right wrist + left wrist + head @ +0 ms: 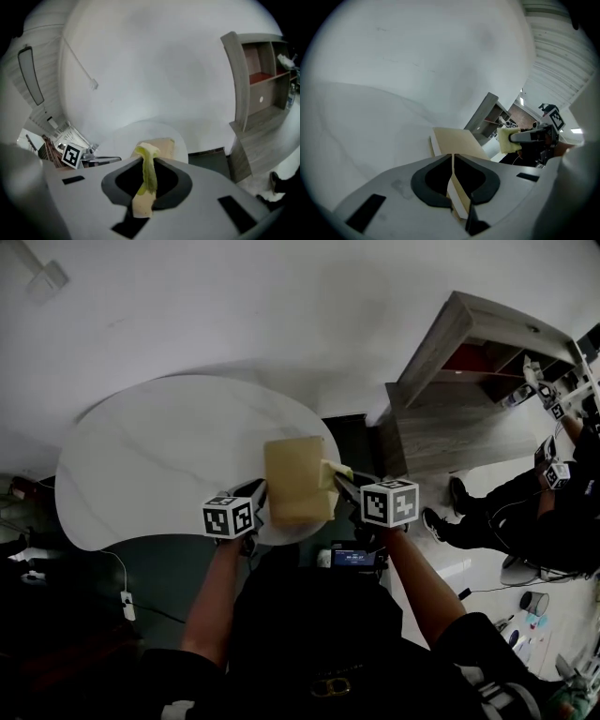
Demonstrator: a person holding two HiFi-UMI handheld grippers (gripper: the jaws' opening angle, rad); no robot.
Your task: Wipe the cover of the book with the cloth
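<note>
The left gripper (453,161) has its jaws clamped on the book's (295,481) 7 o'clock corner, at the table's (159,456) 4 o'clock rim. The right gripper (147,161) has its jaws pinching the cloth (336,470) at the book's 3 o'clock edge. Wiping pressure could twist the corner-held book loose

The book (298,479) has a plain tan cover. At the book's right edge, the cloth (336,472) is yellow-green. Under the book, the table (141,456) is white with faint grey veining. Right of the book, the shelf unit (441,409) is grey woodgrain with a red inner panel. The left gripper (453,173) and right gripper (147,176) are pale grey, black inside, and their cubes are chequered black and white.
</note>
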